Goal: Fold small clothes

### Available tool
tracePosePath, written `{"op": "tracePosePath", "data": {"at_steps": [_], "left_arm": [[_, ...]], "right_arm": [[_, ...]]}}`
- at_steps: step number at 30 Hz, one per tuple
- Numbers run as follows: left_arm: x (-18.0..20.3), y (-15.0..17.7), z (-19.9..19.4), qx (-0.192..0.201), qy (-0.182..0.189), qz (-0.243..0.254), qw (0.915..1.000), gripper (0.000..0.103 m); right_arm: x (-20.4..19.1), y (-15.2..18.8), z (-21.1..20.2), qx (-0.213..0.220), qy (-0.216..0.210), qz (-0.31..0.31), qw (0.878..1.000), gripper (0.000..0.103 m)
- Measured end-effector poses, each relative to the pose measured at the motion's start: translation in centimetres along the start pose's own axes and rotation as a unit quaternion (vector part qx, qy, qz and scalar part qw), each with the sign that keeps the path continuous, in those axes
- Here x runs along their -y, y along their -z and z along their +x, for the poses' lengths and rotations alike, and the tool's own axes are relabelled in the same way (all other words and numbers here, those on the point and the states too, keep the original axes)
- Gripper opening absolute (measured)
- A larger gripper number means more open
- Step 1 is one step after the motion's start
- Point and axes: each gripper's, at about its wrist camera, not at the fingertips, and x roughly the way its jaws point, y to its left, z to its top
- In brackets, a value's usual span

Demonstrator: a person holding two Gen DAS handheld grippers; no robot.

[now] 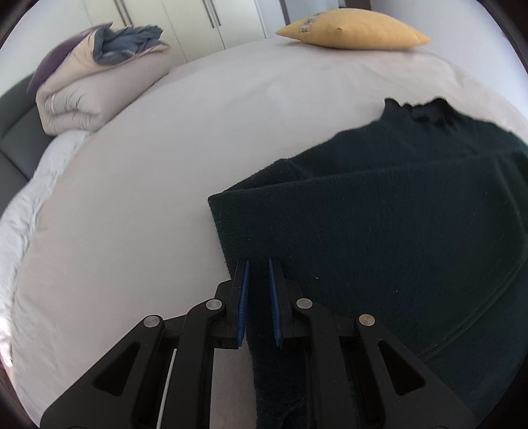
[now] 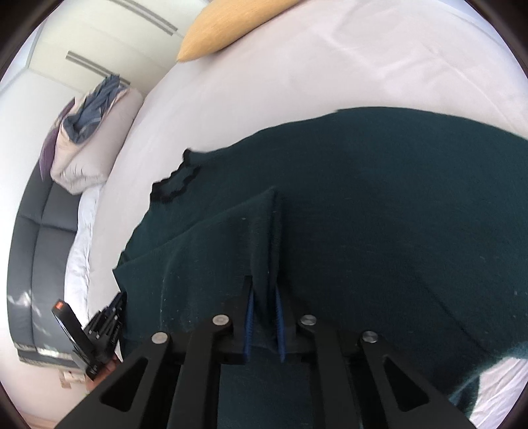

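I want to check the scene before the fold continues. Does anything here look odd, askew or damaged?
Nothing looks damaged or spilled. The sweater lies on the bed, and both the left gripper and right gripper pinch its fabric. Its collar has a wavy dark edge, which looks like trim, not a tear.

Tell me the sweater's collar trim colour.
Black scalloped collar trim on the dark green sweater; right wrist view shows it best.

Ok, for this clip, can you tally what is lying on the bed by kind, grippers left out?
Dark green knit sweater: 1
Mustard yellow cushion: 1
Folded beige duvet: 1
Crumpled blue-grey cloth on top of the duvet: 1
Total: 4
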Motion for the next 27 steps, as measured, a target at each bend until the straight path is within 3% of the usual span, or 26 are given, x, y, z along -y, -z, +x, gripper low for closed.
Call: {"op": "tracePosePath", "data": {"at_steps": [3, 5, 7, 10, 13, 15, 17, 18, 20, 24, 27], "left_arm": [[0.3, 0.0, 0.5, 0.004, -0.002, 0.004, 1.0, 0.011], [0.6, -0.1, 0.6, 0.005, -0.008, 0.006, 0.9999, 0.011], [0.8, 0.0, 0.6, 0.007, -0.014, 0.009, 0.9998, 0.011], [1.2, 0.2, 0.6, 0.012, -0.021, 0.011, 0.9996, 0.011], [1.2, 0.3, 0.6, 0.014, -0.021, 0.009, 0.9996, 0.011], [1.0, 0.3, 0.7, 0.017, -0.017, 0.007, 0.9997, 0.011], [0.8, 0.4, 0.7, 0.02, -0.012, 0.003, 0.9997, 0.011], [0.6, 0.5, 0.7, 0.022, -0.008, 0.001, 0.9997, 0.011], [0.2, 0.6, 0.7, 0.025, -0.002, -0.003, 0.9997, 0.011], [-0.7, 0.8, 0.4, 0.028, 0.01, -0.018, 0.9994, 0.011], [-3.1, 0.7, -0.8, 0.022, 0.064, -0.086, 0.994, 0.012]], "right_arm": [[0.7, -0.1, -1.3, 0.034, 0.023, 0.023, 0.999, 0.01], [0.2, -0.3, -2.9, 0.083, 0.08, 0.019, 0.993, 0.017], [-0.8, -0.2, -4.1, 0.113, 0.094, 0.012, 0.989, 0.017], [-4.2, 0.7, -3.7, 0.11, 0.02, -0.041, 0.993, 0.017], [-6.9, 1.8, -0.4, 0.046, -0.07, -0.074, 0.994, 0.024], [-6.9, 2.2, 2.5, 0.005, -0.087, -0.062, 0.994, 0.027], [-4.8, 2.0, 4.3, -0.005, -0.095, -0.024, 0.995, 0.019], [-3.5, 1.8, 4.3, -0.003, -0.113, 0.004, 0.994, 0.003], [-0.5, 1.4, 3.6, 0.021, -0.141, 0.059, 0.988, 0.0], [1.8, 0.9, -0.2, 0.085, -0.085, 0.068, 0.99, 0.0], [0.3, 0.8, -1.8, 0.099, -0.076, 0.036, 0.992, 0.01]]}}
